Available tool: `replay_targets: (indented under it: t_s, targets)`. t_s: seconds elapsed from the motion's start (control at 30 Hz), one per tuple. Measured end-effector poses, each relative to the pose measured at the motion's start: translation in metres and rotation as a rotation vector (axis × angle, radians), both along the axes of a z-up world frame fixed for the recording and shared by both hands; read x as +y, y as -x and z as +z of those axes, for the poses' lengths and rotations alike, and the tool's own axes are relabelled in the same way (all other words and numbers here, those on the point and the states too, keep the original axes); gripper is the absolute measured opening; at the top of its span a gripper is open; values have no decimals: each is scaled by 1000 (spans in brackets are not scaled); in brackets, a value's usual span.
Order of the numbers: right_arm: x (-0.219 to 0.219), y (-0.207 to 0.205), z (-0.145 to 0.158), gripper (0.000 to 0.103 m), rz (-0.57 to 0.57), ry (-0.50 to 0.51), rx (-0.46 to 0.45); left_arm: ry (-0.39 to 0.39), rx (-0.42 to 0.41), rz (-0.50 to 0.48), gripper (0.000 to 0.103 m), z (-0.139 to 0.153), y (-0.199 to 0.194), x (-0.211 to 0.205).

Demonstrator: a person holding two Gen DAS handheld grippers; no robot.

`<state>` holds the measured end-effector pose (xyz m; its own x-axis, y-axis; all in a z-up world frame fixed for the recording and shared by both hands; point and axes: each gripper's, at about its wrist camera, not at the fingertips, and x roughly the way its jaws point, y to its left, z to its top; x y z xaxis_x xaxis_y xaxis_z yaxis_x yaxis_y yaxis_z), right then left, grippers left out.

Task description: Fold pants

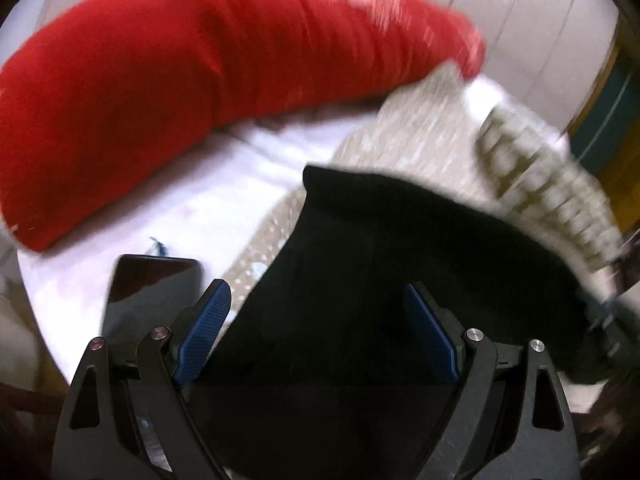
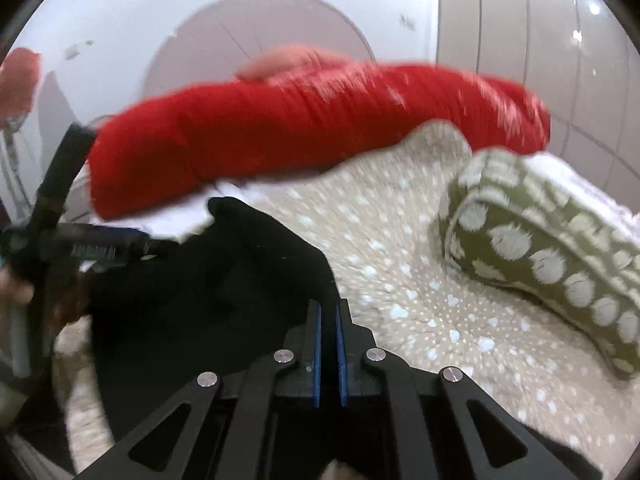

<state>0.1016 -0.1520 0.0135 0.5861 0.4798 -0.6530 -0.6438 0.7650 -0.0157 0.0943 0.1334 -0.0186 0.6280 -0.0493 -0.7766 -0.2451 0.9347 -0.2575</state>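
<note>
spread across the bed, a beige blanket with pale spots [image 2: 400, 264], rumpled, reaching up under the red bolster. along the far side, a long red bolster pillow [image 1: 224, 80], blurred, lying crosswise against the white wall. near the middle of the blanket, the black pants [image 1: 400, 280], bunched into a dark heap, one edge raised toward the bolster, the near part running under both grippers. off to the right, on the blanket, a green cushion with white dots [image 2: 540, 240], well apart from the pants. left of the pants on a white sheet [image 1: 180, 216], a dark phone [image 1: 148, 292], flat, screen up, just beside the left finger. low in the left wrist view, the left gripper [image 1: 316, 332], spread wide with blue pads apart, black cloth lying between them, nothing pinched. low in the right wrist view, the right gripper [image 2: 329, 344], blue pads drawn nearly together at the pants' edge; cloth between them or not, cannot tell. at that view's left edge, the other gripper again, blurred over the black cloth.
</note>
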Motion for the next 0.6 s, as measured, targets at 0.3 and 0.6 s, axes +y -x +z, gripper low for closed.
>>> replay_targets:
  t_s: [0.3,0.6]
  targets:
    - [10,110,-24,6,34,-84,55,219,12,-34,101,-8,27,11]
    - [11,132,-49,5,-15,-153,145,137,67,-18,51,-26,30,-8]
